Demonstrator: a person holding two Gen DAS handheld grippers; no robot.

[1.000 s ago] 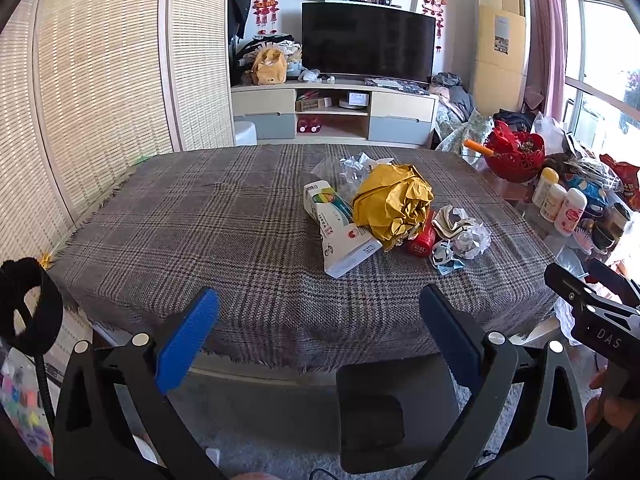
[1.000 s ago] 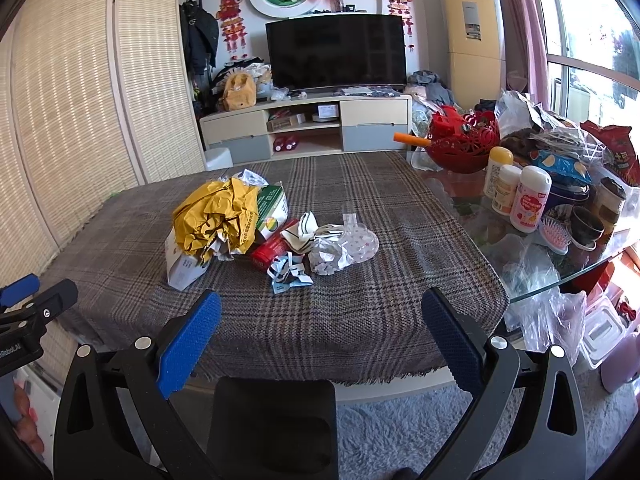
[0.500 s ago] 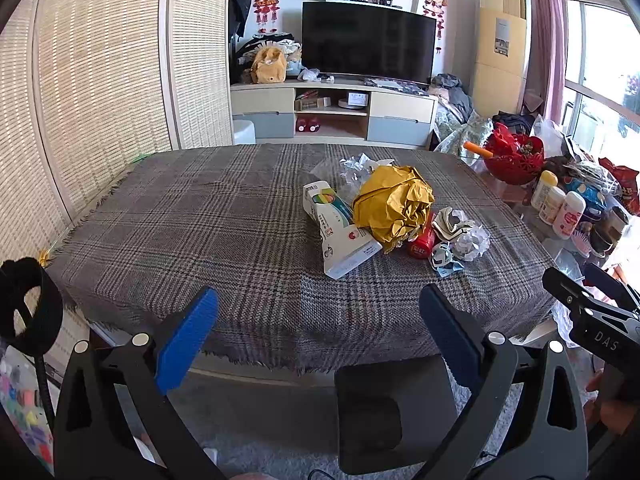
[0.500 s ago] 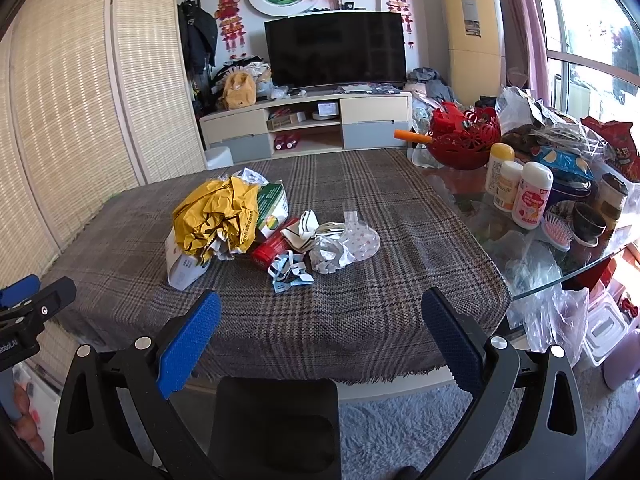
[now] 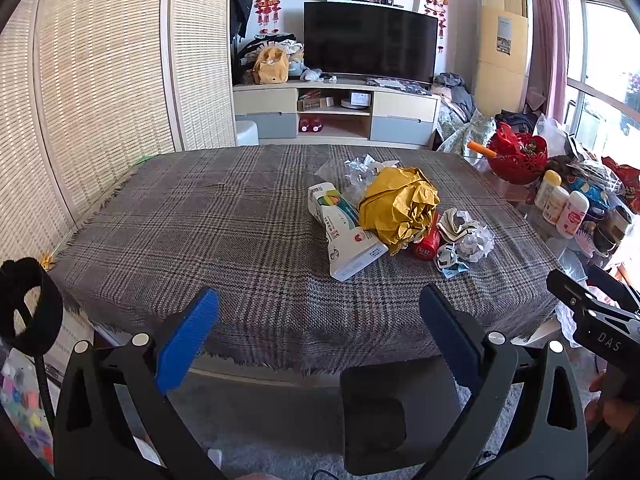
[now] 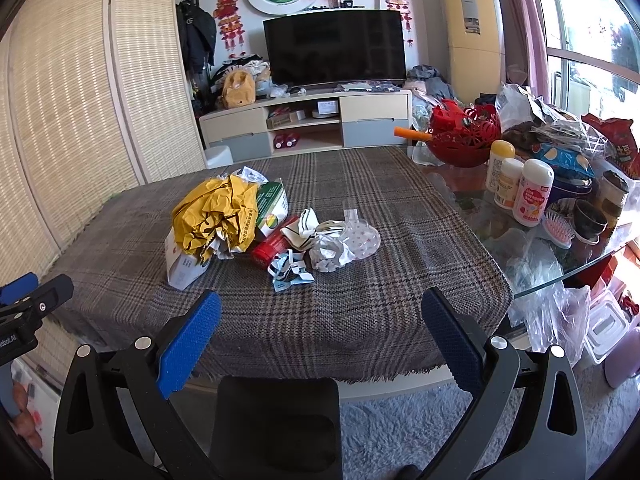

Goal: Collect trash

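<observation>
A pile of trash lies on the plaid tablecloth (image 5: 200, 216): a crumpled yellow paper bag (image 5: 398, 208) (image 6: 216, 216), a white carton (image 5: 346, 236) (image 6: 186, 266), a red can (image 5: 428, 242) (image 6: 272, 246), crumpled white paper (image 5: 474, 242) (image 6: 328, 250), torn blue-white scraps (image 6: 288, 272) and a clear plastic lid (image 6: 362, 236). My left gripper (image 5: 318, 324) is open and empty, off the near table edge. My right gripper (image 6: 320, 324) is open and empty, also short of the pile.
A black chair back (image 5: 396, 416) (image 6: 276, 424) stands between me and the table. At the right, on glass, stand a red basket (image 6: 464, 136), several bottles (image 6: 530, 192), a pink hairbrush (image 6: 558, 228), bowls and plastic bags. A bamboo screen (image 5: 100, 80) lines the left.
Both grippers have drifted slightly forward and tilted; the table and trash sit a little lower in view. Both stay open and empty.
</observation>
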